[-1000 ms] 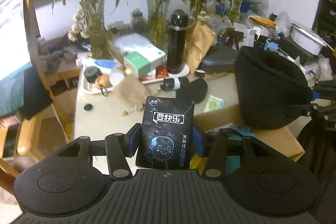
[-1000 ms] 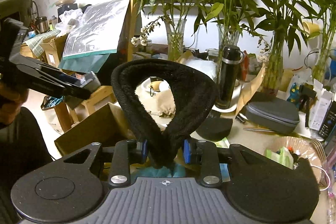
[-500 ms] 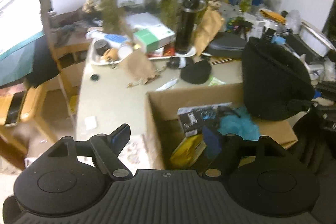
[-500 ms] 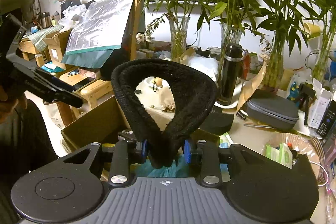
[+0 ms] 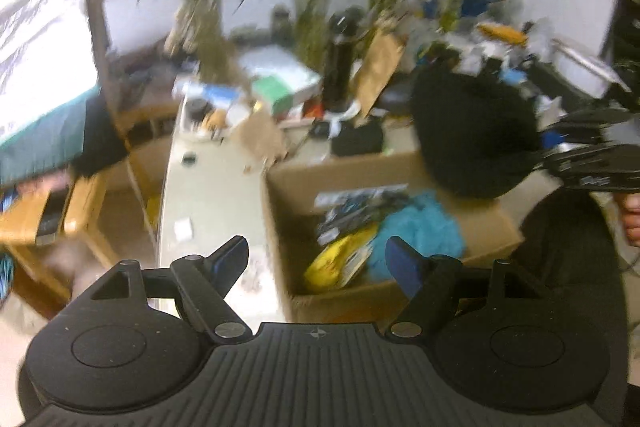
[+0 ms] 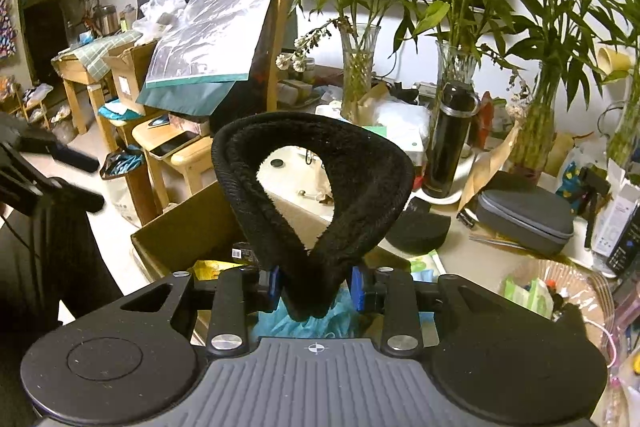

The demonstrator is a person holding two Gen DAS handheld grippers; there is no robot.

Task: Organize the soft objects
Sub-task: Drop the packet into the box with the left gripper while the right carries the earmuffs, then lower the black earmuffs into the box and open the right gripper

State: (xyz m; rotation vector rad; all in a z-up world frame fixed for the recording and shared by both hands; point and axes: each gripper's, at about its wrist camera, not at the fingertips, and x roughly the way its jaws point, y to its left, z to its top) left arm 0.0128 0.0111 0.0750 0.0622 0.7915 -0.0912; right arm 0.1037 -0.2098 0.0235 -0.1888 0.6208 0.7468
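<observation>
— Two pairs of tongs, only one loaded. The right tongs [image 6: 316,287] are clamped on the pinched base of a black fuzzy loop [image 6: 312,187], which stands upright above them at the centre of the right wrist view.

— And the left tongs [image 5: 316,259]?

— Spread wide with nothing between the fingers, low in the left wrist view. That frame is blurred, so fine detail is lost.

— Where does the soft stuff go?

— Judging by the contents, into the cardboard box [image 5: 280,211] at the centre of that frame. A blue fluffy item [image 5: 420,227], a yellow packet [image 5: 340,263] and a dark printed pack [image 5: 360,203] already lie inside. The box sits against the edge of the pale worktop [image 5: 208,195].

— So which step is in hand?

— Probably delivering the loop. In the left view it shows as a dark mass at the right, over the box's far right corner, and the blue item appears directly beneath the right tongs in their own view.

— What does the next move call for?

— Likely lowering the loop into the box, then parting the right tongs. Being limp, it may cling to a pad or drape over the box wall, so the release should be well inside the rim.
</observation>
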